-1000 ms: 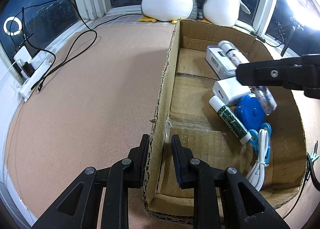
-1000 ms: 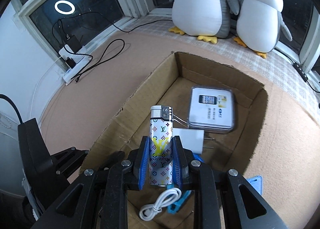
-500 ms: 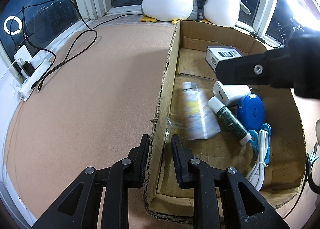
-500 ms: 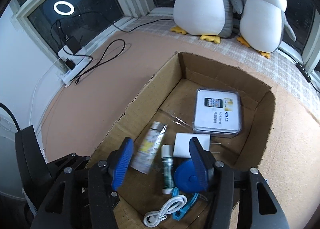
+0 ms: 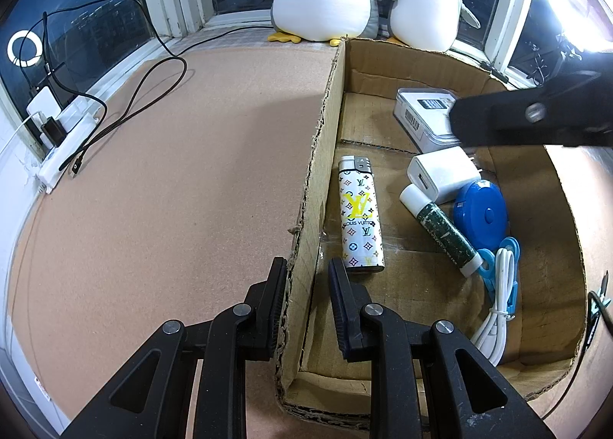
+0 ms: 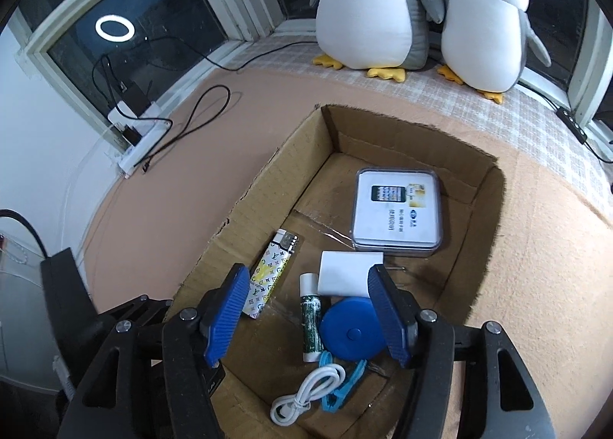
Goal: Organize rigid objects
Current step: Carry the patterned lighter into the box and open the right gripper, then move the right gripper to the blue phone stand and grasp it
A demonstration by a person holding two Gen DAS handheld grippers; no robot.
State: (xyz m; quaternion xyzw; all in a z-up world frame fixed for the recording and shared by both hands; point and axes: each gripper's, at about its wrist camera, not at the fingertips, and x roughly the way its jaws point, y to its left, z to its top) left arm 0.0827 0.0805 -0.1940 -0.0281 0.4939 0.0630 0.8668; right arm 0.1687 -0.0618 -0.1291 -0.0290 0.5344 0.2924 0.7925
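A patterned white lighter (image 5: pixel 360 213) lies flat on the floor of the cardboard box (image 5: pixel 532 155), close to its left wall; it also shows in the right wrist view (image 6: pixel 268 280). My left gripper (image 5: pixel 308 273) is shut on the box's left wall (image 5: pixel 320 155). My right gripper (image 6: pixel 308 295) is open and empty, above the box. In the box also lie a white charger (image 6: pixel 350 273), a green-labelled tube (image 6: pixel 310 328), a blue round case (image 6: pixel 352 331), a white cable (image 6: pixel 306 395), a blue clip (image 6: pixel 343 385) and a flat white case (image 6: pixel 398 218).
Two plush penguins (image 6: pixel 367 5) (image 6: pixel 486 21) stand at the window behind the box. A power strip with black cables (image 5: pixel 65 136) lies at the far left on the cork-coloured surface (image 5: pixel 172 189).
My right gripper opened and let go of the lighter, which dropped into the box and came to rest by the left wall. The right gripper rose slightly. The left gripper kept its hold.
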